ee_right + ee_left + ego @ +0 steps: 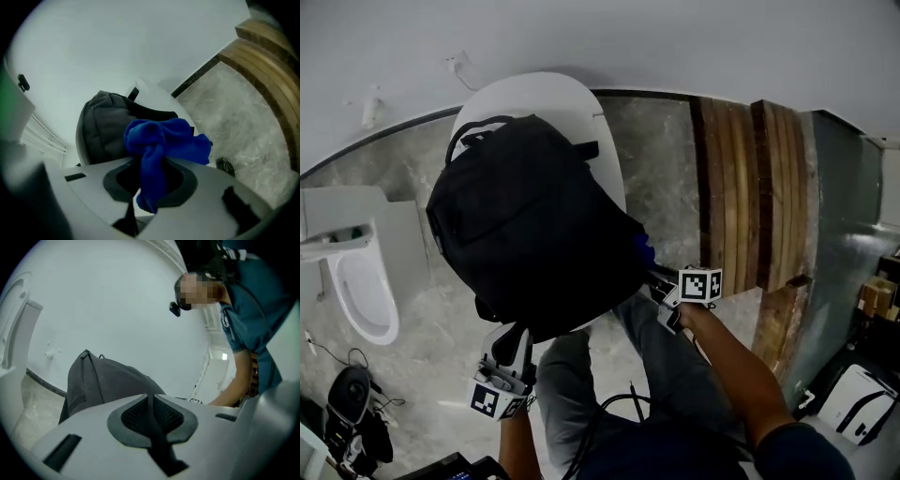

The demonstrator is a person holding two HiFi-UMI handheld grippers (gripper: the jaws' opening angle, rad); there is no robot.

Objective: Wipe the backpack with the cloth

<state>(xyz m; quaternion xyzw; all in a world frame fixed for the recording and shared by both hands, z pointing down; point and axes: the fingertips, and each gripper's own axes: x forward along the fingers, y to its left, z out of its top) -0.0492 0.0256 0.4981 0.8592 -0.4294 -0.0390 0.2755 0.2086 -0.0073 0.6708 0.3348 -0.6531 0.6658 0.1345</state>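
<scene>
Both sides of the backpack [530, 234] are attended: right claw [150, 176] clamps the cloth [161, 138], ready to wipe; left claw [151, 401], jaws together and empty, probably steadies it.

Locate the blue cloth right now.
The cloth is clamped between the fingers of the right gripper, bunched above them in the right gripper view. In the head view it peeks out at the lower right edge of the backpack.
</scene>
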